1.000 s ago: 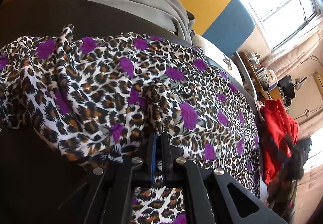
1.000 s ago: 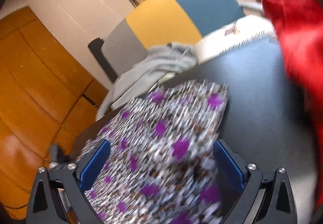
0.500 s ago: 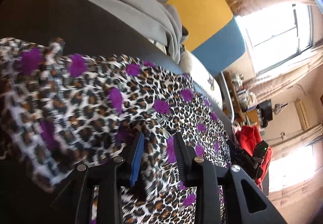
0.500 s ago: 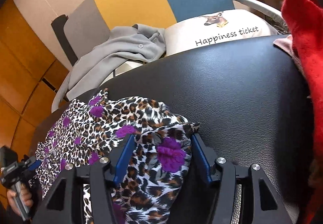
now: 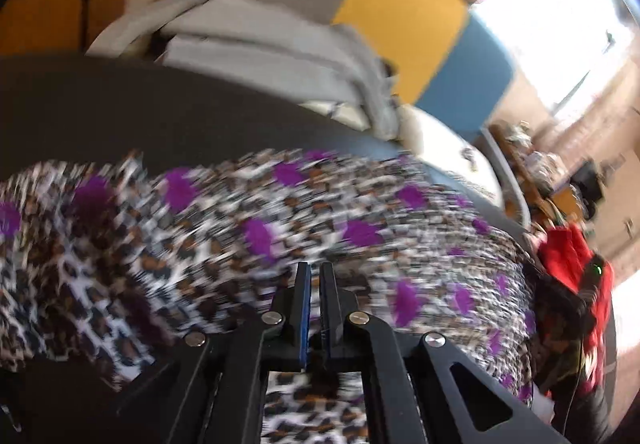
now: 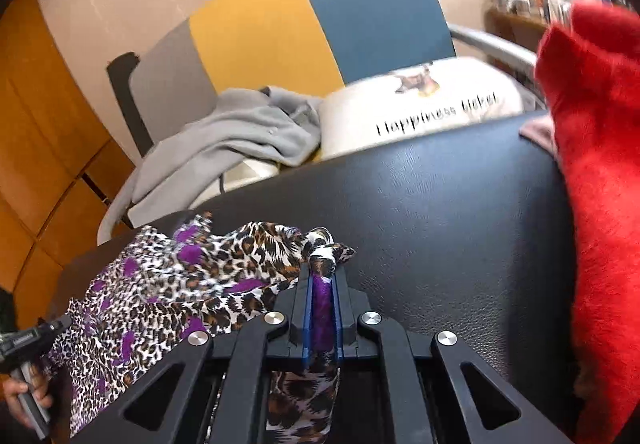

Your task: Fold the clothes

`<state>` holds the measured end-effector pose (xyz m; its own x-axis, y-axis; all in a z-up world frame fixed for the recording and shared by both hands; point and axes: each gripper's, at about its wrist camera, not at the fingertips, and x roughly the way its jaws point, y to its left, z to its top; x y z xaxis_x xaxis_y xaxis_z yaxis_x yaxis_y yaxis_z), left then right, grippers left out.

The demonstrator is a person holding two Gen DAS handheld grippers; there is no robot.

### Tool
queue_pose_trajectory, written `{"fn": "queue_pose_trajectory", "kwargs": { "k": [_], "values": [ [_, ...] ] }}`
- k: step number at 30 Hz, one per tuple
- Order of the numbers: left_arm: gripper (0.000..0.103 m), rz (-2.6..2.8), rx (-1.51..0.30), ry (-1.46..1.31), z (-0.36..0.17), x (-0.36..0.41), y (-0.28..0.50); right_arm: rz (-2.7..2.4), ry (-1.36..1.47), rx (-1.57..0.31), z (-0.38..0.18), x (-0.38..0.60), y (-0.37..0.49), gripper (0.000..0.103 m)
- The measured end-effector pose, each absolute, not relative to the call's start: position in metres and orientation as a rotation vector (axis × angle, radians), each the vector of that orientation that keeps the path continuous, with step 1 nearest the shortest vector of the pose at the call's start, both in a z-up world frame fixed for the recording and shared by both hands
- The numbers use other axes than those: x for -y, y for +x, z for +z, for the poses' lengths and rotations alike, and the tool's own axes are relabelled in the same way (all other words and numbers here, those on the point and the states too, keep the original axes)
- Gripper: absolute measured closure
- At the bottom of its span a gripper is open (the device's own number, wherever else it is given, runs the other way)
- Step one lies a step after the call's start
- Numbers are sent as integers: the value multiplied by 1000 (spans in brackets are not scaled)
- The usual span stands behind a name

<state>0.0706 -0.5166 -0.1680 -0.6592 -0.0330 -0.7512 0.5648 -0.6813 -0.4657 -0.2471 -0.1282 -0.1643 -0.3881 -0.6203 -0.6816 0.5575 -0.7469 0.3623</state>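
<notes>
Pinching the thin leopard-print garment with purple spots (image 6: 168,284) on the black leatherette tabletop (image 6: 460,212), right gripper (image 6: 322,276) and left gripper (image 5: 314,284) both clamped on cloth, should lift evenly, corners aligned.

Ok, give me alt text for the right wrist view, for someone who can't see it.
The right tongs are shut on a bunched corner of a leopard-print garment lying on a black padded surface. A red garment sits right; a grey garment lies behind.

White cushion (image 6: 420,104): blurred print, "Happiness" legible, second word unreadable.
</notes>
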Motion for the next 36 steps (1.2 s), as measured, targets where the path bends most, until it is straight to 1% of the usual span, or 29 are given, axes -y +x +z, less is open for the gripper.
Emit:
{"fn": "queue_pose_trajectory", "kwargs": {
  "k": [1, 2, 3, 4, 5, 6, 10, 11, 12, 13, 14, 16, 17, 23, 25, 26, 27, 28, 29, 30, 33, 36],
  "values": [
    [92, -2363, -1058, 1037, -171, 520, 76, -2138, 1131, 109, -170, 129, -251, 91],
    [89, -2358, -1108, 1019, -173, 522, 81, -2135, 1156, 112, -174, 130, -253, 90],
    [88, -2355, -1146, 1013, -175, 522, 85, -2150, 1161, 105, -174, 129, -253, 82],
    [86, -2354, -1190, 1021, -176, 521, 89, -2169, 1158, 98, -172, 126, -251, 77],
    [85, -2359, -1213, 1032, -176, 519, 93, -2187, 1154, 91, -170, 124, -249, 66],
    [83, -2378, -1212, 1039, -176, 514, 94, -2211, 1139, 83, -166, 121, -247, 57],
    [71, -2444, -1220, 1091, -178, 496, 89, -2191, 1004, 48, -136, 123, -222, 52],
    [71, -2454, -1228, 1109, -179, 492, 85, -2149, 985, 40, -131, 129, -213, 48],
    [71, -2461, -1233, 1129, -181, 488, 82, -2099, 972, 30, -127, 138, -204, 44],
    [74, -2455, -1221, 1164, -184, 483, 76, -2038, 963, 13, -125, 149, -194, 42],
    [82, -2454, -1193, 1183, -185, 478, 75, -1974, 964, -12, -124, 163, -182, 40],
    [93, -2442, -1119, 1194, -182, 470, 79, -1892, 969, -79, -129, 188, -163, 39],
    [97, -2430, -1098, 1197, -182, 467, 82, -1853, 964, -127, -131, 205, -152, 39],
    [98, -2402, -1199, 1155, -188, 472, 98, -1683, 894, -348, -146, 290, -102, 39],
    [99, -2409, -1189, 1152, -187, 472, 101, -1631, 917, -432, -158, 317, -94, 40],
    [99, -2414, -1173, 1154, -186, 471, 102, -1618, 926, -479, -164, 326, -90, 48],
    [99, -2423, -1147, 1166, -185, 469, 102, -1632, 913, -527, -169, 331, -87, 60],
    [100, -2432, -1120, 1177, -184, 466, 103, -1649, 893, -545, -168, 332, -85, 66],
    [100, -2440, -1095, 1188, -183, 464, 103, -1658, 876, -540, -166, 331, -84, 92],
    [100, -2442, -1079, 1197, -182, 463, 103, -1672, 868, -534, -164, 330, -85, 98],
    [100, -2425, -1074, 1192, -181, 464, 109, -1727, 858, -476, -156, 325, -95, 98],
    [101, -2372, -1167, 1161, -187, 475, 117, -1735, 883, -437, -161, 326, -104, 97]
  ]
}}
